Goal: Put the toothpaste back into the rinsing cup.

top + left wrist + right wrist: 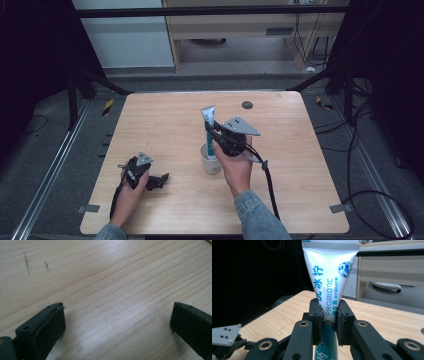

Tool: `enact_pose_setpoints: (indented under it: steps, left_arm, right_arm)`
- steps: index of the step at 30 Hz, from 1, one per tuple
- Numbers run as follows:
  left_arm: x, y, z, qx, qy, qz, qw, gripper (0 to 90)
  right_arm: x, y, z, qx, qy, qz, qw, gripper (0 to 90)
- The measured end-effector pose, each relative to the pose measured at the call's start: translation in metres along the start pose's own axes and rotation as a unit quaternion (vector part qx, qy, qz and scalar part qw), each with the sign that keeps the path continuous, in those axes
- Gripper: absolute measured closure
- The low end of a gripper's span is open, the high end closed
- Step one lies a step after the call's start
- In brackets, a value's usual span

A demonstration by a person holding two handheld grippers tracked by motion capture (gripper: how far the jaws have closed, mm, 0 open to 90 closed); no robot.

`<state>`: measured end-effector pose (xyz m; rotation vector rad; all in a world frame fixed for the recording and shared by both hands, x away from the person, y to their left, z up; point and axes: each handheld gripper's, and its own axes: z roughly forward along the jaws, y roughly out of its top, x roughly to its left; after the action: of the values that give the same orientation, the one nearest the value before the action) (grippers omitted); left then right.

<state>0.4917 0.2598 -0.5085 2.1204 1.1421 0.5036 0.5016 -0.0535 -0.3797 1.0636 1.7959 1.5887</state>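
Toothpaste tube point(329, 282), white above and teal below, upright, crimped flat end at top, printed "PROBIOTIC" in teal with a blue round emblem near the upper right. Clamped at mid-length between both black pads of the right gripper point(329, 323), jaws pressed against either face of the tube. Lower, teal end of the tube point(210, 142) inside a white cup point(210, 164); whether touching the cup's bottom, not discernible. Cup upright on the wooden table point(165, 125), roughly at its centre, slightly toward the near edge.

Right gripper point(214, 134) seen from above just beside the cup, level with the tube's middle, grey three-cornered plate on top, held in the right hand point(235, 167); denim sleeve point(257, 215) at the wrist, black cable point(270, 185) trailing toward the near edge.

Left gripper point(162, 179) resting low on the table at near left, well apart from cup and tube, held in the left hand point(127, 195). Jaws spread wide in the left gripper view, bare wood grain point(112, 302) between them, nothing grasped. Two faint dark smudges point(27, 263) on the wood beyond the jaws.

Small dark round disc point(247, 105) on the far part of the tabletop, well apart from everything else. Grey floor point(385, 165) with cables to the right of the table, pale cabinet point(235, 30) beyond the far edge.
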Motion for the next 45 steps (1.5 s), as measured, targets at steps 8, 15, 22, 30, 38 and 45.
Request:
enact_pose_setpoints:
  steps: [8,15,22,30,38,45]
  left_arm:
    - [0.000,0.000,0.000,0.000,0.000,0.000,1.0000,0.0]
    - [0.000,0.000,0.000,0.000,0.000,0.000,1.0000,0.0]
    - [0.000,0.000,0.000,0.000,0.000,0.000,1.0000,0.0]
    - [0.000,0.000,0.000,0.000,0.000,0.000,1.0000,0.0]
    - [0.000,0.000,0.000,0.000,0.000,0.000,1.0000,0.0]
    - [0.000,0.000,0.000,0.000,0.000,0.000,1.0000,0.0]
  right_arm:
    - [-0.003,-0.013,0.000,0.005,-0.002,0.000,1.0000,77.1]
    - [-0.003,-0.021,0.003,0.006,-0.003,0.005,1.0000,77.1]
    - [-0.004,-0.029,0.003,0.006,-0.004,0.010,0.9999,77.0]
    - [-0.005,-0.042,0.005,0.010,-0.004,0.014,0.9998,77.0]
    - [-0.005,-0.051,0.007,0.010,-0.007,0.018,0.9998,77.0]
    - [-0.008,-0.060,0.007,0.012,-0.012,0.023,0.9996,76.9]
